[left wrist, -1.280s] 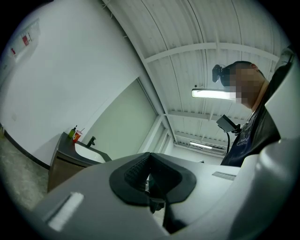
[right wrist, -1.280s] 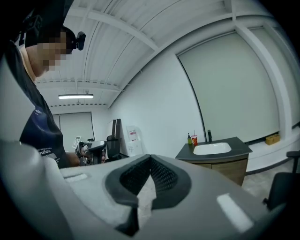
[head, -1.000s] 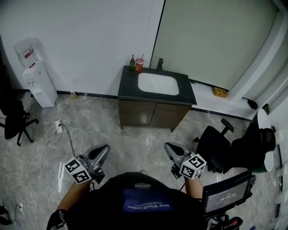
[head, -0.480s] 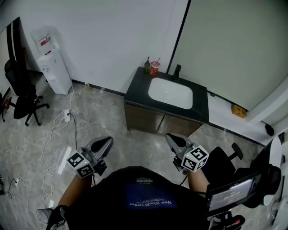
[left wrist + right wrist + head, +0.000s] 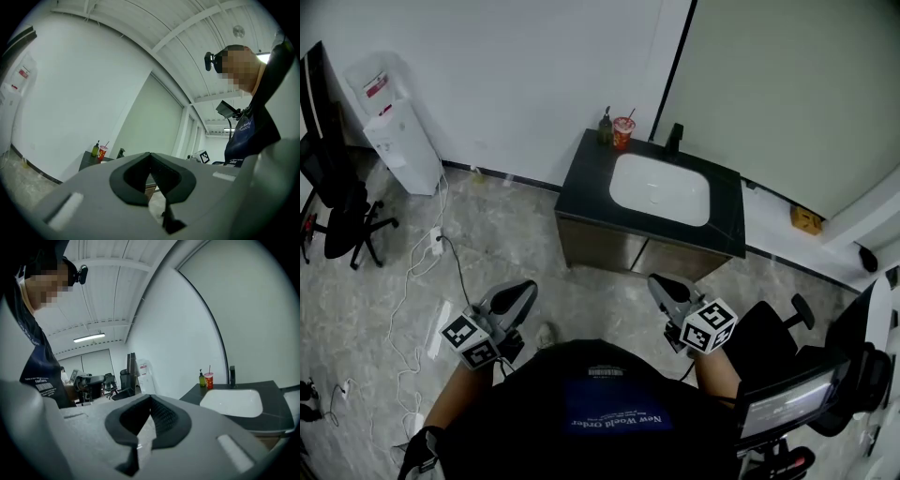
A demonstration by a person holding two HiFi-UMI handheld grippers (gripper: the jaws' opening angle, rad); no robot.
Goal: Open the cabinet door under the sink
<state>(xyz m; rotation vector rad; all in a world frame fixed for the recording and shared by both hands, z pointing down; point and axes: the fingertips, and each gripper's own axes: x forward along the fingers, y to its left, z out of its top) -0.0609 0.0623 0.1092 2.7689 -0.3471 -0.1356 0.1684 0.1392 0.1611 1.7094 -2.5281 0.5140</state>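
A person in a dark shirt (image 5: 609,412) stands on a grey stone-patterned floor (image 5: 497,234) facing a vanity unit, with a two-jaw tool in each hand, seen from the head camera looking steeply down. The left gripper (image 5: 521,291), at lower left of the frame, has its jaws pressed together with nothing between them; its own view shows the dark pads meeting at the tip. The right gripper (image 5: 659,284), right of centre, is likewise closed and empty. Both point toward the cabinet and are well apart from it, touching nothing.

The cabinet door (image 5: 598,247), a brown wooden front under the sink (image 5: 661,189), sits just above the centre of the frame, beside a second door (image 5: 680,264) to its right; both look closed and flush. The white basin is set into a black countertop (image 5: 579,183). Along the back edge of the top stand a dark faucet (image 5: 675,139), a red cup (image 5: 623,132) with a straw and, just left of it, a green bottle (image 5: 606,126).

At upper left a white water dispenser (image 5: 394,141) stands against the white wall (image 5: 506,66), with a black office chair (image 5: 337,211) at the left edge and white cables (image 5: 417,281) trailing over the floor below them. Another black chair (image 5: 769,323) and a small screen (image 5: 783,408) fill the lower right corner
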